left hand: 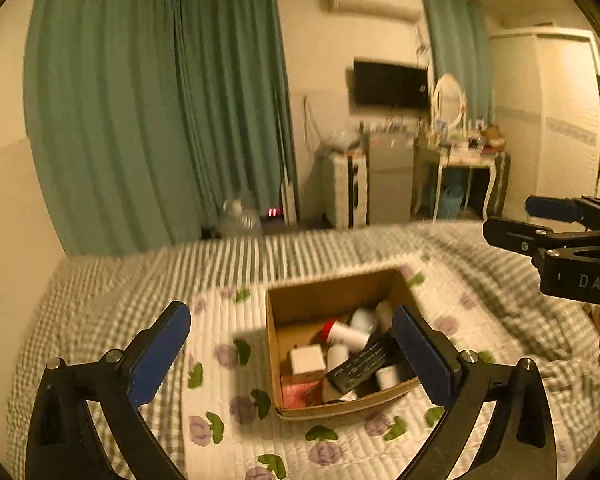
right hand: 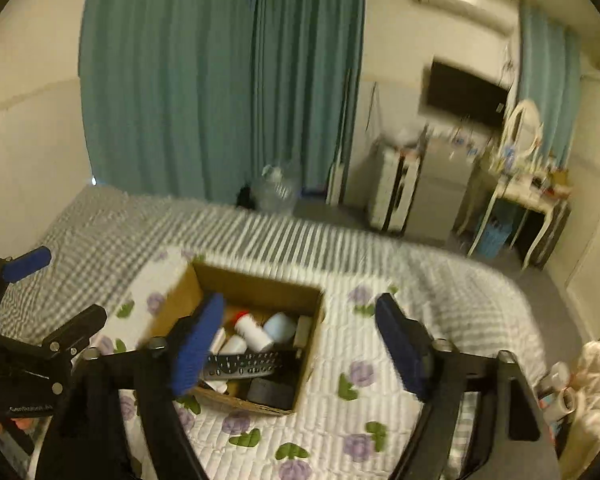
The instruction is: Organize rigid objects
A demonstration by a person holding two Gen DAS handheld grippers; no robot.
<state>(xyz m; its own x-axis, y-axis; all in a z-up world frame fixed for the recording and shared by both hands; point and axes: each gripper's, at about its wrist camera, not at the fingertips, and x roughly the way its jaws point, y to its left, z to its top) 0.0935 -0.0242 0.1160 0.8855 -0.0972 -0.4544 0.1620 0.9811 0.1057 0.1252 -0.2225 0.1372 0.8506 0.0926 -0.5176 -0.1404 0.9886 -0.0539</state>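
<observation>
An open cardboard box sits on a flowered white quilt on the bed; it also shows in the right wrist view. It holds white bottles, one with a red cap, a small white cube box, a pink item and a black remote. My left gripper is open and empty, held above the box's near side. My right gripper is open and empty, above the box's right edge; it shows at the right of the left wrist view.
The flowered quilt lies over a grey checked bedspread. Beyond the bed are teal curtains, a clear water jug, a small fridge and a cluttered white dressing table. Some items lie at the bed's right edge.
</observation>
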